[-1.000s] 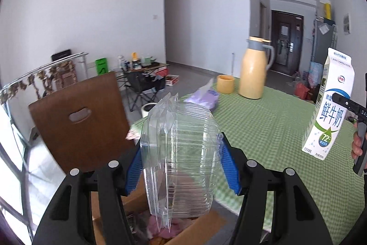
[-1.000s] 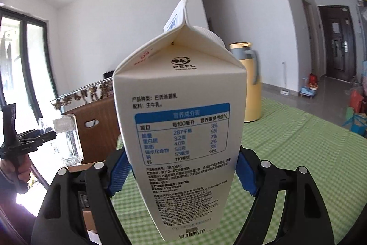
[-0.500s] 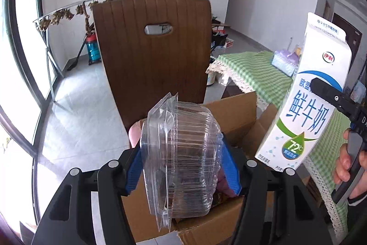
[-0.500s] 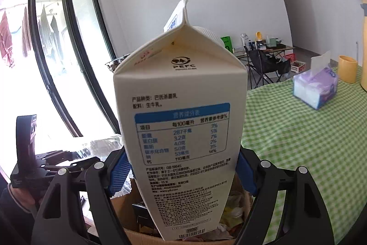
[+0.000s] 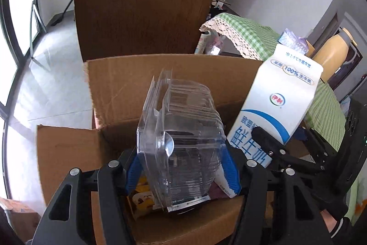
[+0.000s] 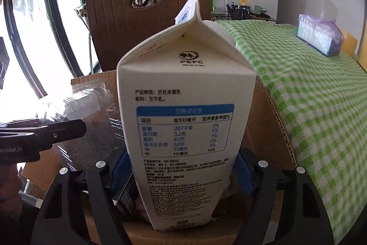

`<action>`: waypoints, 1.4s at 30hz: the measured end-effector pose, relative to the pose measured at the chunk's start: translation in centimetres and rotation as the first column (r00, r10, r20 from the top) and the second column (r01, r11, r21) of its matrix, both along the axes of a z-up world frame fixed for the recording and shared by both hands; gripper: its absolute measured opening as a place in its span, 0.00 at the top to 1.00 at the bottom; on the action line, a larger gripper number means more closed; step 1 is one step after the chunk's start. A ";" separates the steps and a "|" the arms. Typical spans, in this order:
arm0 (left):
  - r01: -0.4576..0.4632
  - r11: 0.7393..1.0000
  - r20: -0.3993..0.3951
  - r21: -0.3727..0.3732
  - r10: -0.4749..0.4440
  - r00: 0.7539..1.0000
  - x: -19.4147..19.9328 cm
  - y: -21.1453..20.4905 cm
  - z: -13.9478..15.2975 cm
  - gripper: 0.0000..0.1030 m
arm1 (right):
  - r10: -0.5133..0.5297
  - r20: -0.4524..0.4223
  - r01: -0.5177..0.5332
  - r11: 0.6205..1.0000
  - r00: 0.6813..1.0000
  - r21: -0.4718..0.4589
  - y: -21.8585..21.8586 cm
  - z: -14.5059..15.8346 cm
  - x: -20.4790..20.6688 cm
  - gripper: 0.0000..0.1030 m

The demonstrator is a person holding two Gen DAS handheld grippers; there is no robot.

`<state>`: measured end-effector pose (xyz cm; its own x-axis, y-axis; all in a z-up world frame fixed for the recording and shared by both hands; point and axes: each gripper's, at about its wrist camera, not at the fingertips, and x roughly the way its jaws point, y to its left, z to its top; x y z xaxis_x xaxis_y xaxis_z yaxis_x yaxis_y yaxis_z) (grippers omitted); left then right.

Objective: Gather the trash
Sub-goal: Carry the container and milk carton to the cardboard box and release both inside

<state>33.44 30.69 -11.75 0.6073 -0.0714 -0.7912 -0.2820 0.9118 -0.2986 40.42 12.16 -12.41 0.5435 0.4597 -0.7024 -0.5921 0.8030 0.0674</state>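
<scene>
My left gripper [image 5: 182, 167] is shut on a clear plastic clamshell container [image 5: 181, 137] and holds it over the open cardboard box [image 5: 137, 82]. My right gripper [image 6: 181, 167] is shut on a white and blue milk carton [image 6: 183, 121], also held over the box [image 6: 270, 118]. In the left wrist view the carton [image 5: 275, 107] stands just right of the clamshell, with the right gripper's finger across it. In the right wrist view the clamshell [image 6: 91, 111] and the left gripper show at the left. Wrappers lie inside the box.
A brown chair back [image 5: 146, 4] stands behind the box. A table with a green checked cloth [image 6: 309, 84] is to the right, with a tissue pack [image 6: 318, 36] and a yellow jug [image 5: 332, 56] on it. Windows lie to the left.
Both grippers have swung away from the table and come down over the cardboard box, still holding the clamshell and the milk carton. The two items are now closer together.
</scene>
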 end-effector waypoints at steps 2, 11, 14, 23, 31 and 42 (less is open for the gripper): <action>0.018 1.000 -0.030 -0.018 -0.018 0.999 0.3 -1.2 -0.9 0.44 | 0.010 -0.009 -0.010 1.000 1.000 -0.029 0.4 -0.1 0.0 0.29; -0.058 0.987 0.012 0.149 0.056 0.998 -4.0 0.8 3.6 0.44 | -0.015 0.115 0.012 0.999 0.993 0.034 -3.2 6.1 -1.0 0.18; -0.087 0.983 -0.083 0.160 0.101 0.991 -4.2 1.8 2.2 0.44 | -0.038 0.126 0.029 0.997 0.991 0.077 -3.4 7.6 -1.1 0.18; -0.061 0.990 -0.238 0.131 0.091 0.967 -0.6 -0.5 -2.9 0.45 | -0.045 0.171 0.025 0.993 0.984 0.114 -4.1 10.4 -3.8 0.17; -0.133 0.985 -0.264 0.109 0.158 0.952 -1.1 -1.2 -5.6 0.42 | -0.031 0.160 0.011 0.992 0.987 0.126 -5.5 10.7 -5.3 0.17; -0.123 0.982 -0.125 0.142 0.141 0.982 -4.4 -3.2 2.4 0.14 | 0.027 0.123 -0.030 0.999 0.992 0.023 -5.1 11.1 -6.1 0.17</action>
<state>29.04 27.48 -9.31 0.4925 0.1140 -0.8628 -0.4317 0.8928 -0.1285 34.31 7.04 -1.28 0.6111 0.4926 -0.6196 -0.6195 0.7849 0.0130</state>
